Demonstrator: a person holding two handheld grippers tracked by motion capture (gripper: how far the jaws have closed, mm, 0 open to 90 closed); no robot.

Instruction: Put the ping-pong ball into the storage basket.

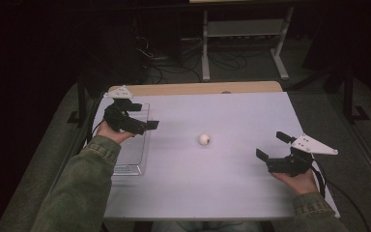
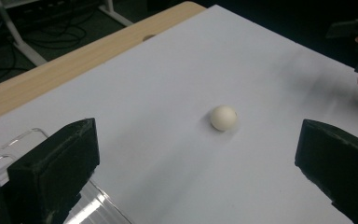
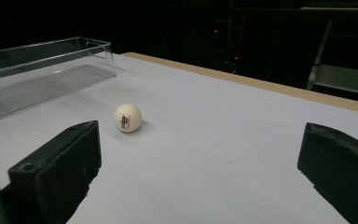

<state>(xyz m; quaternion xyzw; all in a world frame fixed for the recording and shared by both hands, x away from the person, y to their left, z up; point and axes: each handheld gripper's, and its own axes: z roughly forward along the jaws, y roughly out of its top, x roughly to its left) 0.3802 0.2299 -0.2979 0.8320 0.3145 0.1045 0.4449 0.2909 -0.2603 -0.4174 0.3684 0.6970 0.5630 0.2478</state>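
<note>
Both grippers sit nearest the camera, jaws spread wide and holding nothing. Between them a white ball (image 1: 204, 139) rests on the bench (image 1: 232, 188), well apart from each. Left of the ball, the left gripper (image 1: 142, 124) hovers over a clear plastic tray (image 1: 131, 166) at the bench's edge. Right of the ball, the right gripper (image 1: 272, 145) is held low above the bench, pointing toward the ball.
</note>
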